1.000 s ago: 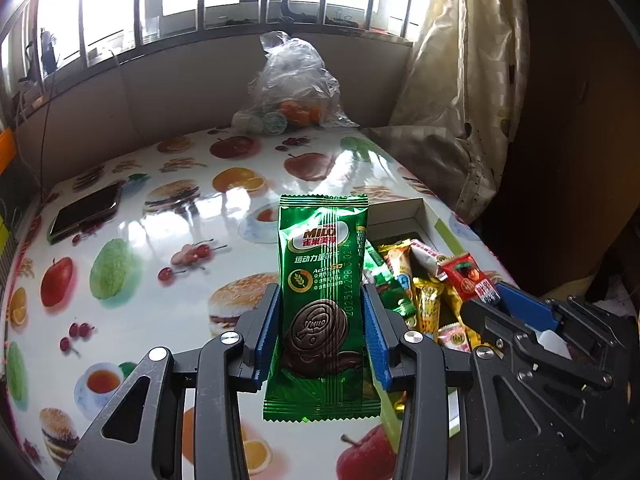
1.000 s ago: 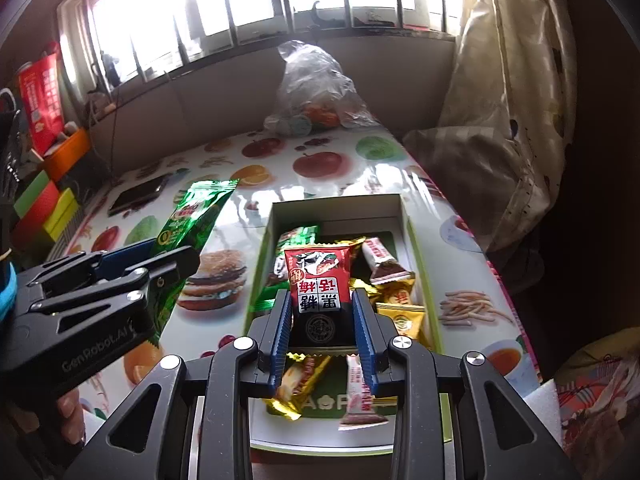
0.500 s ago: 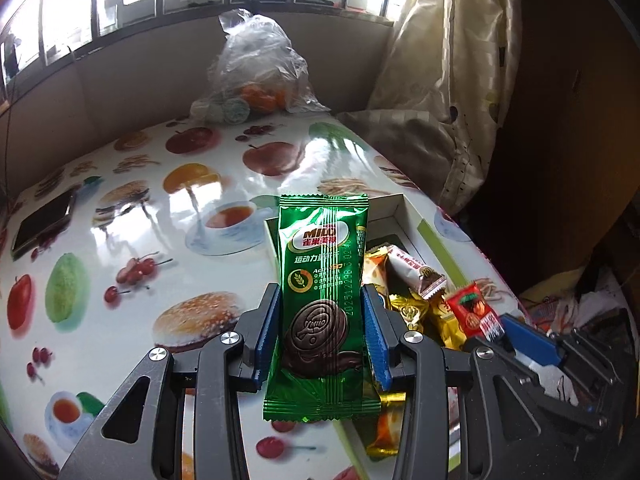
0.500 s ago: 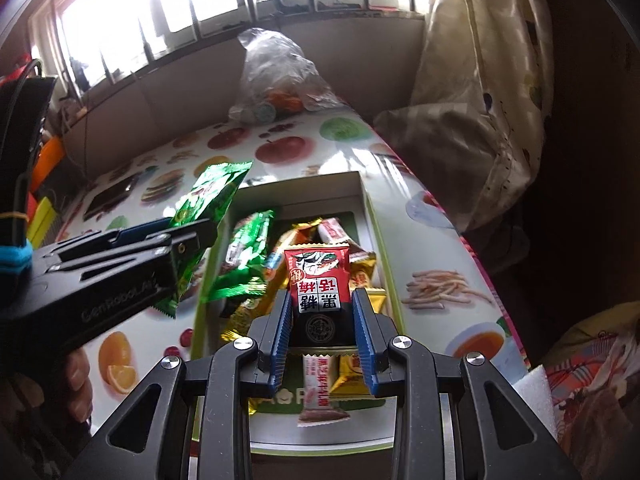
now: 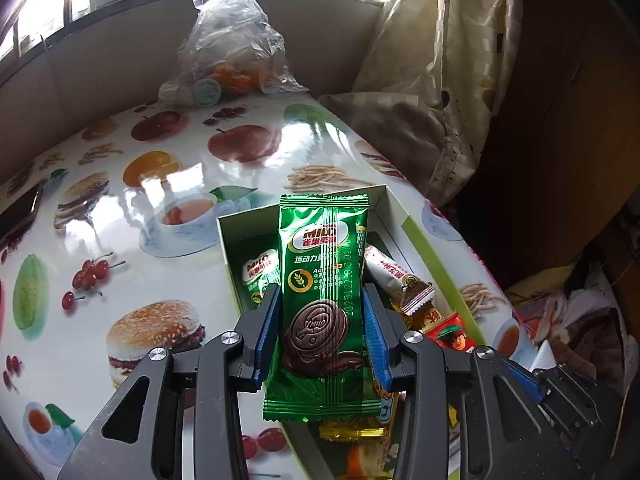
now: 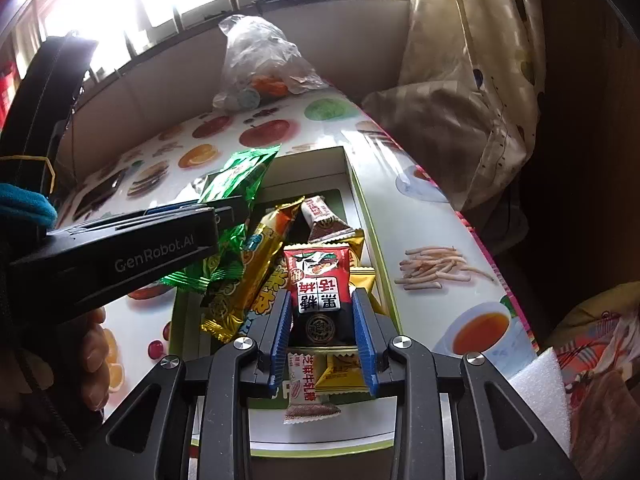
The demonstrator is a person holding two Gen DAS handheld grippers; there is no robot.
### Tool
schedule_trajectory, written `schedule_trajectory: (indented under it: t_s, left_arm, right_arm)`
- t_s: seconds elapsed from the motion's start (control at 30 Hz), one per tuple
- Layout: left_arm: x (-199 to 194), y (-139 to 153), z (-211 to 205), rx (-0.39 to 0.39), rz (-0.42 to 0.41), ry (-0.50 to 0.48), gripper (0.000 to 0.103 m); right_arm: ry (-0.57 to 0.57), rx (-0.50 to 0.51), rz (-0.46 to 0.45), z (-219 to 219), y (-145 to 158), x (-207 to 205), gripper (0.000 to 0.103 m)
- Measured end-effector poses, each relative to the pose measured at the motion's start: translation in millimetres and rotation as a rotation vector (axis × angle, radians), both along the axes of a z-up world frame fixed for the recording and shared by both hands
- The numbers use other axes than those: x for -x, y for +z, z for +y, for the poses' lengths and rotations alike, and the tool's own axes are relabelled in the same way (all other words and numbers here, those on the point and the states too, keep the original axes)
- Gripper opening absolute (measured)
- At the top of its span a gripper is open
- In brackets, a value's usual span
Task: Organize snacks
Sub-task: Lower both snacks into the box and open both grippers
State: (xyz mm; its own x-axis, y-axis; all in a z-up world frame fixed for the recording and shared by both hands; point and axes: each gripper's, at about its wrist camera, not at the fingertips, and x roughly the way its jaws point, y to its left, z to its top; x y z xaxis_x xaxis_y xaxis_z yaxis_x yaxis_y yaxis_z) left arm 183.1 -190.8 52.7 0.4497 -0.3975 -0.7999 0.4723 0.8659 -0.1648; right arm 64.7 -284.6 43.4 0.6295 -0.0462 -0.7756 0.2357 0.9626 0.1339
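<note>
Both grippers loaded, held over the shallow white cardboard box (image 6: 362, 204) at the table's (image 5: 120, 200) right edge.

Left gripper (image 5: 322, 344): jaws clamped on the green foil Milo biscuit packet (image 5: 324, 292), gripped by its long sides, upright, above the box's left side where a matching green packet (image 5: 258, 274) lies. Probably being grouped with it.

Right gripper (image 6: 322, 338): jaws clamped on the red-and-black square candy sachet (image 6: 318, 280), above the box's near end, over the gold wrappers (image 6: 240, 280). Exact target slot can't be told; contents overlap.

Neither snack released yet.
</note>
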Motion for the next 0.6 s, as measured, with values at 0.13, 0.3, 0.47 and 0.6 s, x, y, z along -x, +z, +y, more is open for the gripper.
schedule_trajectory:
  t_s: [0.13, 0.3, 0.47, 0.6]
  left_arm:
    - [-1, -6, -6, -0.009, 0.011, -0.012, 0.041]
    - [0, -11, -9, -0.018, 0.018, -0.015, 0.041]
    - [-2, -14, -10, -0.015, 0.02, -0.017, 0.041]
    - [-3, -14, -11, -0.02, 0.016, -0.016, 0.041]
  right_arm:
    - [-0.002, 0.008, 0.007, -2, -5, -2, 0.029]
    - [0.0, 0.017, 0.007, -2, -8, -3, 0.03]
    - [-0.006, 0.016, 0.023, -5, -15, -6, 0.03]
    - [-0.006, 0.024, 0.017, -4, -15, -7, 0.03]
